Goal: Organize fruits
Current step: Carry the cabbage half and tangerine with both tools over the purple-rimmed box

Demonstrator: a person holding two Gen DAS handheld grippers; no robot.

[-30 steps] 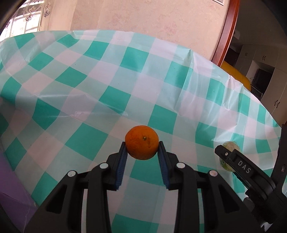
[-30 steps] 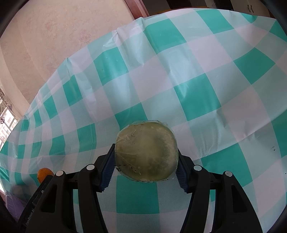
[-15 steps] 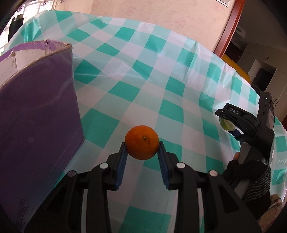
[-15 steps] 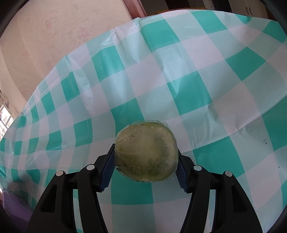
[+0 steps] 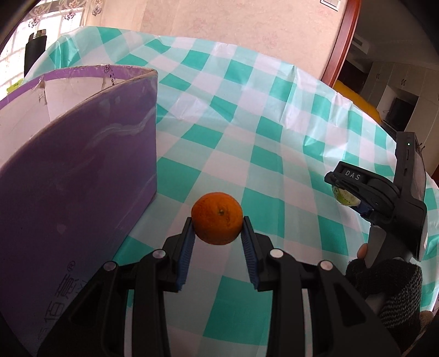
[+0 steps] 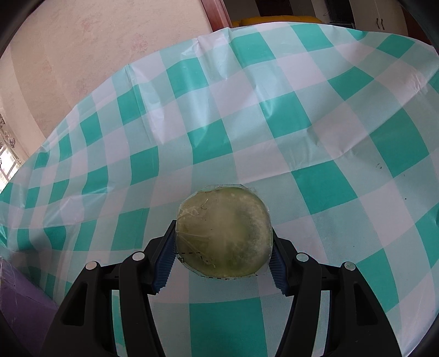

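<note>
My left gripper [image 5: 217, 233] is shut on an orange [image 5: 216, 217], held above the checked tablecloth [image 5: 274, 153] just right of a purple cardboard box [image 5: 82, 175]. The box is open at the top, and its white inner wall shows. My right gripper [image 6: 222, 247] is shut on a pale green halved fruit wrapped in clear film [image 6: 223, 232], its cut face towards the camera. In the left wrist view that right gripper [image 5: 347, 196] shows at the right with the green fruit [image 5: 343, 196] in it, carried by a gloved hand [image 5: 389, 285].
A pink wall [image 5: 233, 24] and a wooden door frame [image 5: 340, 44] stand behind the table. A yellow object [image 5: 356, 96] lies past the table's far right edge. The purple box corner [image 6: 16, 296] appears at the lower left of the right wrist view.
The left gripper has carried the orange towards the purple box, which has come into view and now stands further from the camera. The right gripper has shifted with the green fruit; the box corner now shows in its view.
</note>
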